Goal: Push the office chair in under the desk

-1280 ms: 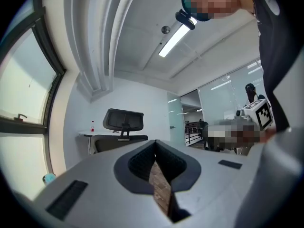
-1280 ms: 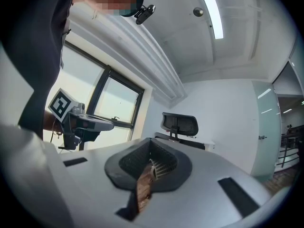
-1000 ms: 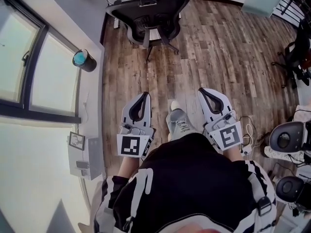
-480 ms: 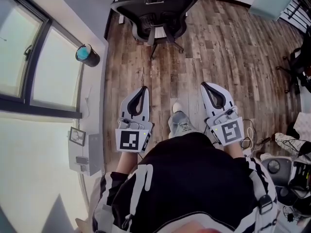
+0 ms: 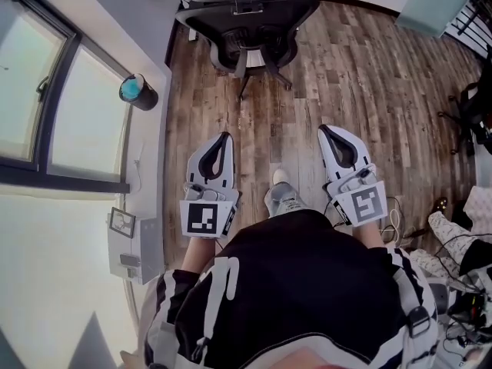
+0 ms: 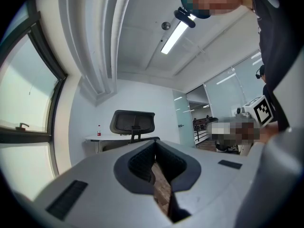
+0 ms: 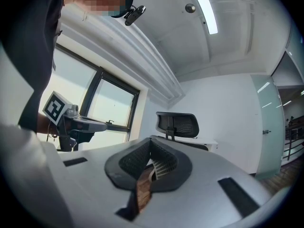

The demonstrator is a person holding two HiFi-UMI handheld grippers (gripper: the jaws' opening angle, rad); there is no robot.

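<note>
The black mesh office chair (image 5: 246,23) stands at the far end of the wood floor, its back toward me, in front of the white desk (image 6: 102,139). In both gripper views its backrest (image 6: 133,121) (image 7: 177,124) rises ahead, well beyond the jaws. My left gripper (image 5: 223,138) and right gripper (image 5: 329,129) are held side by side in front of the person's body, pointing level toward the chair and well short of it. Both are shut with nothing between the jaws, as the left gripper (image 6: 154,151) and right gripper (image 7: 151,152) show in their own views.
A white ledge under a window (image 5: 46,98) runs along the left, with a blue-topped dark cylinder (image 5: 137,91) and a small framed device (image 5: 121,222) on it. A small red bottle (image 6: 99,129) stands on the desk. Cables and another black chair (image 5: 473,106) sit at the right.
The person has stepped forward. Both grippers have moved toward the chair together, and the things at the lower right have slid out of view. The chair itself has not moved.
</note>
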